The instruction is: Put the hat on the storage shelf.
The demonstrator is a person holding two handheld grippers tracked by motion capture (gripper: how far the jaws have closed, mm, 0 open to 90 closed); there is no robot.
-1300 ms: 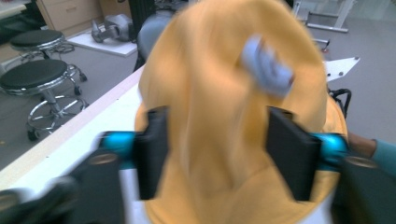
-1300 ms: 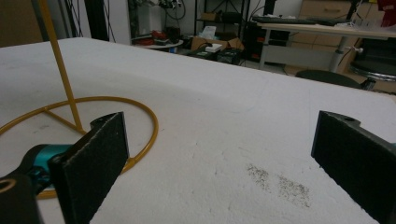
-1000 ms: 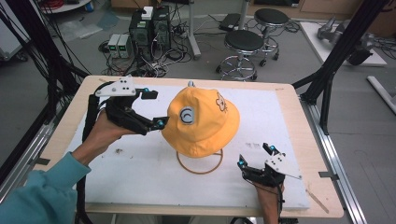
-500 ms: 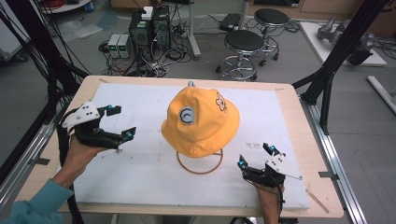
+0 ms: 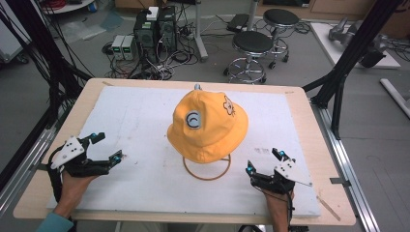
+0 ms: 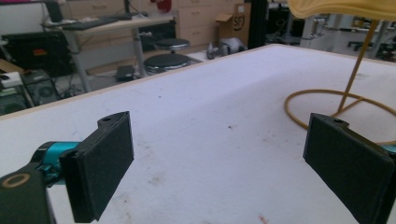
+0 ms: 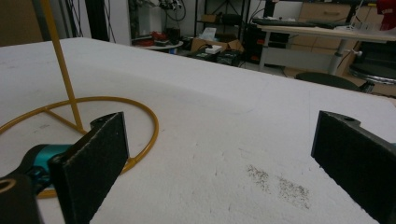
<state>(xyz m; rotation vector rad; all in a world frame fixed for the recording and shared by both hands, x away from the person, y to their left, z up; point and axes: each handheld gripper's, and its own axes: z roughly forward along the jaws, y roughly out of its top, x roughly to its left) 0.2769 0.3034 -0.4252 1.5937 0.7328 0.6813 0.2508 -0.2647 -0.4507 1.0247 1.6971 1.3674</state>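
Note:
A yellow bucket hat (image 5: 208, 123) with a round white badge sits on a yellow wire stand, whose ring base (image 5: 207, 166) lies on the white board (image 5: 140, 121). My left gripper (image 5: 108, 146) rests open near the board's front left, well apart from the hat. In the left gripper view my left gripper (image 6: 224, 168) has its jaws wide apart over bare board, with the stand's ring (image 6: 299, 100) and the hat brim (image 6: 341, 7) beyond. My right gripper (image 5: 263, 160) stands open at the front right, close to the ring. The right gripper view has my right gripper (image 7: 224, 163) empty, with the ring (image 7: 144, 116) to its left.
The board lies on a wooden table (image 5: 314, 145) with black frame posts (image 5: 348, 58) at its sides. Two stools (image 5: 251, 46) and computer boxes (image 5: 154, 29) with cables stand on the floor behind the far edge.
My left gripper has drawn back from the hat's left side to the board's front left. The hat sits squarer on its stand. The right gripper has not moved.

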